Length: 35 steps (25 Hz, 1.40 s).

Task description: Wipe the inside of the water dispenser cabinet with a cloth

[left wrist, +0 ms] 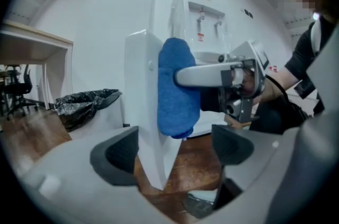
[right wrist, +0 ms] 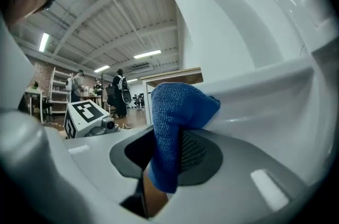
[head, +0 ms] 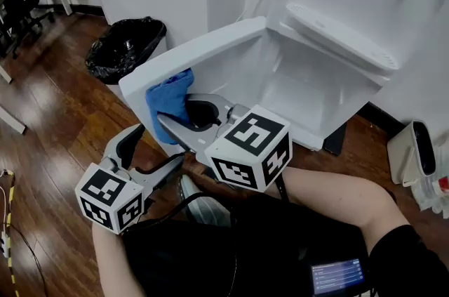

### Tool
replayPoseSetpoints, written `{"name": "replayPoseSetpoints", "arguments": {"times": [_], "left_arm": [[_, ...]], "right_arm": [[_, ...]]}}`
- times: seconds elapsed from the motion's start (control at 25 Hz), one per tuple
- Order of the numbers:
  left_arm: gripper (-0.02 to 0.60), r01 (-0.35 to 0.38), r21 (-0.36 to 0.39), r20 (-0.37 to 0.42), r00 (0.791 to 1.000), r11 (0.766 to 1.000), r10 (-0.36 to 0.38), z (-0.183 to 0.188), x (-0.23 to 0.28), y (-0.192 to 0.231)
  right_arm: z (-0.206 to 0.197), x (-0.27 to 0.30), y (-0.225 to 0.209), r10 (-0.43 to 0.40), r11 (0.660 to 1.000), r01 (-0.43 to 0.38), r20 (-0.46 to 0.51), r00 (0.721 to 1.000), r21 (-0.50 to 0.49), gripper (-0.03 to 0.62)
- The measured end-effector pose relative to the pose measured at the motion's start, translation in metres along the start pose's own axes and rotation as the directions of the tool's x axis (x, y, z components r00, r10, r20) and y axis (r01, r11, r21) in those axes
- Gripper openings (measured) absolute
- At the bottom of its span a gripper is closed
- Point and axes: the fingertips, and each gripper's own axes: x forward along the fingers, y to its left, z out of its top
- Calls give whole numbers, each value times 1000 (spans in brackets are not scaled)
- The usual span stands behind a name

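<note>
Step in hand, as judged: wiping the open white cabinet door, not yet the white hollow of the dispenser cabinet to its right. The next move likely calls for carrying the cloth rightward into that hollow while keeping it pressed flat on the walls.

Far left, a waste bin lined with a black bag stands clear of the work.

Left gripper: jaws wide apart and holding nothing. The door's lower edge shows in the gap between them. Contact cannot be told.

Blue terry cloth: bunched against the door near its outer edge.

Right gripper: jaws closed on the cloth's lower fold, with the rest of the cloth pushed onto the door.
</note>
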Motion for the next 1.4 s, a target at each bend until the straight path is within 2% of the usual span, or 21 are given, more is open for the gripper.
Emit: {"name": "replayPoseSetpoints", "arguments": {"times": [0.12, 0.2, 0.28, 0.32, 0.4, 0.48, 0.56, 0.68, 0.8, 0.92, 1.0, 1.08, 1.16, 1.28, 1.4], "left_arm": [[428, -37, 37, -9, 999, 999, 37, -4, 0, 3], [428, -49, 27, -5, 999, 998, 49, 1, 2, 3], [428, -57, 5, 2, 998, 998, 57, 6, 4, 3], [428, -58, 5, 7, 998, 998, 58, 4, 4, 4], [428, -60, 24, 11, 998, 998, 60, -3, 5, 6], [428, -65, 38, 2, 998, 997, 65, -6, 7, 7], [428, -64, 37, -8, 998, 997, 65, -8, 9, 7], [428, -64, 31, -13, 998, 997, 65, -7, 9, 7], [428, -64, 32, -14, 998, 997, 65, -7, 10, 7], [428, -65, 22, -5, 998, 998, 65, -7, 11, 6], [428, -60, 9, 5, 998, 998, 59, -5, 13, 5], [428, -53, -6, 14, 999, 999, 53, -4, 13, 5], [428, -51, -13, 17, 999, 999, 51, -3, 12, 5], [428, -56, -8, 13, 998, 998, 56, -3, 11, 6], [428, -57, -2, 12, 998, 998, 57, -4, 11, 7]], "right_arm": [[-8, -3, 11, 23, 992, -23, -3, 1000, -122, 103], [-14, -4, 21, 66, 983, -70, -27, 997, -171, 103], [-22, 0, 16, 83, 980, -91, -49, 995, -177, 103], [-26, 1, 4, 64, 985, -71, -51, 997, -158, 103], [-26, -3, -39, -29, 996, 26, -30, 999, -82, 103], [-20, -19, -85, -149, 989, 149, -8, 989, -9, 103], [-16, -44, -120, -261, 965, 261, 1, 965, 32, 103], [-21, -85, -159, -412, 908, 413, -20, 911, 69, 103], [-27, -113, -183, -518, 855, 518, -14, 855, 35, 103], [-32, -115, -191, -545, 835, 547, 55, 837, -57, 103], [-43, -103, -188, -540, 833, 543, 53, 840, -107, 103], [-56, -84, -174, -516, 847, 515, 26, 856, -131, 103], [-64, -59, -144, -455, 878, 452, 20, 890, -160, 103], [-71, -17, -87, -320, 926, 315, 7, 947, -206, 103], [-77, 14, -48, -230, 954, 221, -20, 973, -203, 103]]}}
